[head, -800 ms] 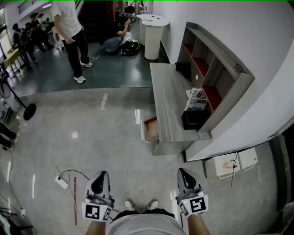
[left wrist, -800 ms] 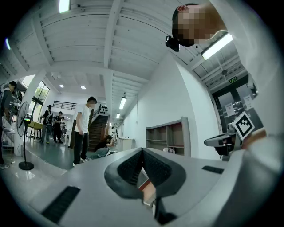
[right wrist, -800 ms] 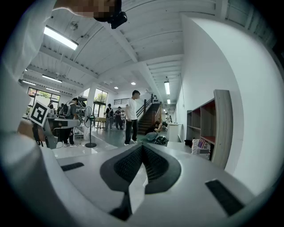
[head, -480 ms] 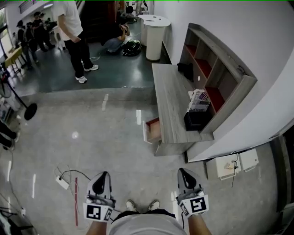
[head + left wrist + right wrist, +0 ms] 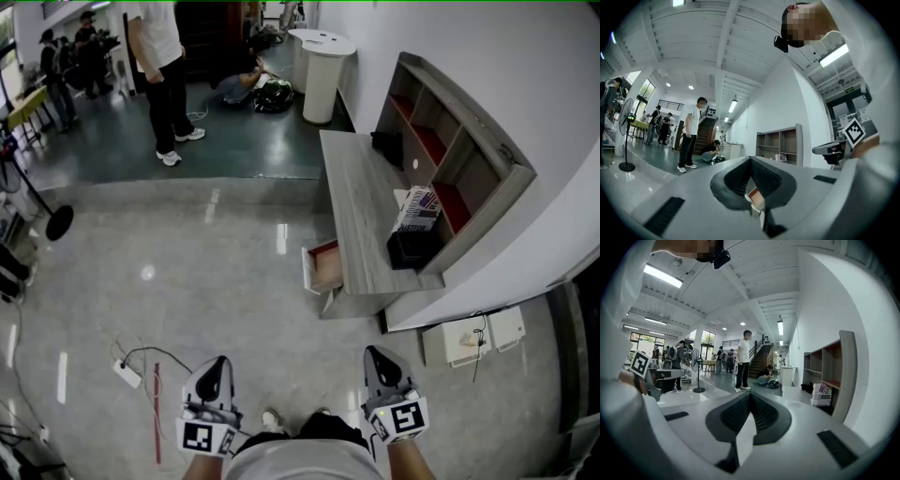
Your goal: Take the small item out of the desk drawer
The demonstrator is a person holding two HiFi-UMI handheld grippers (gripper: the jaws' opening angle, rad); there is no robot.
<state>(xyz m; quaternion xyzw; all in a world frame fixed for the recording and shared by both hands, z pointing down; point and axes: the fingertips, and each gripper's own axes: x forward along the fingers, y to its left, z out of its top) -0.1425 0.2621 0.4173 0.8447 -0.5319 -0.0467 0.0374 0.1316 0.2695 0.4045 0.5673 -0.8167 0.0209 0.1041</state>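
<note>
The left gripper (image 5: pixel 214 366) and the right gripper (image 5: pixel 378 360) are held low in front of the person, well apart from the desk. On both, the jaws are closed, with nothing between them. The drawer (image 5: pixel 323 267) stands pulled out under the long edge of the worktop (image 5: pixel 354 202), near its closer end. The small item inside it is too small to make out. A printed box (image 5: pixel 418 208) stands on the worktop beside the shelf unit (image 5: pixel 469 164).
</note>
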